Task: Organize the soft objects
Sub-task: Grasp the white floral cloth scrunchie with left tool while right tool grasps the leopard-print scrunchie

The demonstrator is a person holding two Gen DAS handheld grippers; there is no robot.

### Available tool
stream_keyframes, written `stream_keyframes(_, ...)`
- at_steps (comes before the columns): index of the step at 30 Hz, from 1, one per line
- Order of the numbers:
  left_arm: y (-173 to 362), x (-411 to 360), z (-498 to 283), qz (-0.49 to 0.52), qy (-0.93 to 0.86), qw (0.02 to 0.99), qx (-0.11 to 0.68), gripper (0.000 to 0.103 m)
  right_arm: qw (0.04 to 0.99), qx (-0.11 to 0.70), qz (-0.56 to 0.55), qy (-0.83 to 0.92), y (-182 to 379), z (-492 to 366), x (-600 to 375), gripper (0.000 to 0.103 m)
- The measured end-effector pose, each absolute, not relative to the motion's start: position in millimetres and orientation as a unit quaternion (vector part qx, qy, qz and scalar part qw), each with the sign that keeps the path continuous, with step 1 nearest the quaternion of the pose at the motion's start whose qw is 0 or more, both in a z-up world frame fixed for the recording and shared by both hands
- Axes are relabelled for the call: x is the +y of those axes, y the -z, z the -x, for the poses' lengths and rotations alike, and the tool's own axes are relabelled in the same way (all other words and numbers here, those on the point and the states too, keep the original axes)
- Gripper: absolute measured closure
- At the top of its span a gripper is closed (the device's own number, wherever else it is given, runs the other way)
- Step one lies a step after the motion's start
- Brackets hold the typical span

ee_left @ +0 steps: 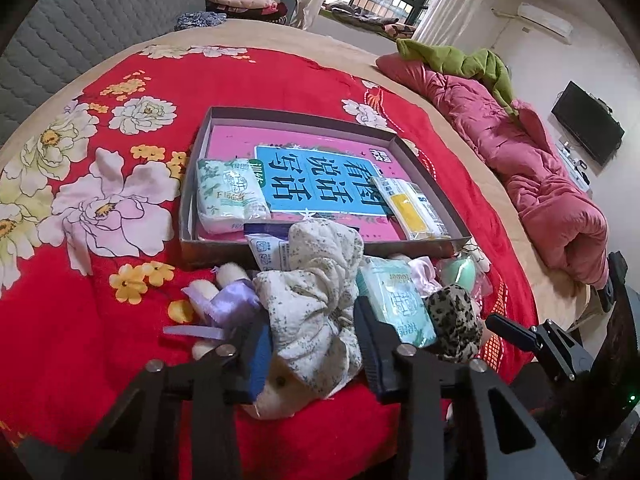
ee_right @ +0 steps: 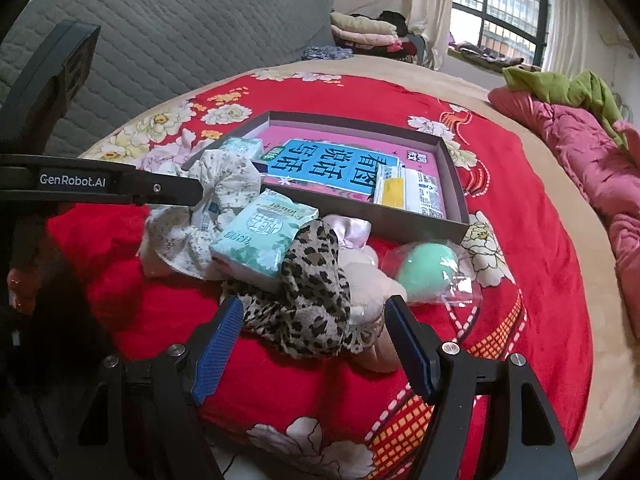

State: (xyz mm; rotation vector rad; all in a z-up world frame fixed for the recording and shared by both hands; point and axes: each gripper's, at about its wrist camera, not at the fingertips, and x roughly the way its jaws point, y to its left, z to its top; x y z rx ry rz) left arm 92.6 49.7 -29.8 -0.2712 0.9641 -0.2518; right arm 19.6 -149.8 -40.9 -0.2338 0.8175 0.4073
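Our left tongs (ee_left: 312, 340) straddle the floral scrunchie (ee_left: 316, 292), which lies on the bed (ee_left: 120, 320) just in front of the tray (ee_left: 420, 246). The pads look to be touching the cloth, though we cannot be sure. We should pinch the bunched middle, then lift clear of the tissue pack (ee_left: 400, 304). Our right tongs (ee_right: 316, 344) stand open around the leopard scrunchie (ee_right: 312, 292).

From my left wrist, the floral cloth (ee_left: 316, 304) hides most of the cream plush toy (ee_left: 276, 390) at six o'clock. At five o'clock my right gripper (ee_left: 532, 336) is cut off, grip unreadable.
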Motion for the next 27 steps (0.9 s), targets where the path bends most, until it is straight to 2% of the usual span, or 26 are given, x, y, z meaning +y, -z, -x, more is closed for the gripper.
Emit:
stream_keyframes(6, 34, 54, -96, 0.140, 0.123, 0.869, 0.458, 0.078, 0.892, 0.381, 0.136, -0.199, 43, -28, -144, 0.029)
stream_keyframes(8, 33, 55, -97, 0.144, 0.127, 0.869, 0.455, 0.081, 0.892, 0.378, 0.143, -0.203, 45, -31, -143, 0.041)
stream_keyframes(12, 33, 53, -100, 0.146, 0.136, 0.870, 0.452, 0.083, 0.892, 0.373, 0.155, -0.202, 47, -36, -141, 0.054)
stream_keyframes(15, 34, 52, -103, 0.151, 0.139, 0.868, 0.452, 0.086, 0.893, 0.368, 0.160, -0.206, 47, -40, -139, 0.069)
stream_keyframes(17, 34, 51, -105, 0.151, 0.139, 0.869, 0.450, 0.089, 0.892, 0.365, 0.165, -0.209, 47, -42, -138, 0.090)
stream_keyframes(20, 33, 52, -106, 0.156, 0.141, 0.871, 0.444, 0.094, 0.895, 0.361, 0.153, -0.212, 43, -43, -141, 0.095)
stream_keyframes(27, 26, 60, -105, 0.175, 0.149, 0.877, 0.421, 0.097, 0.910, 0.338, 0.114, -0.210, 23, -43, -156, 0.097)
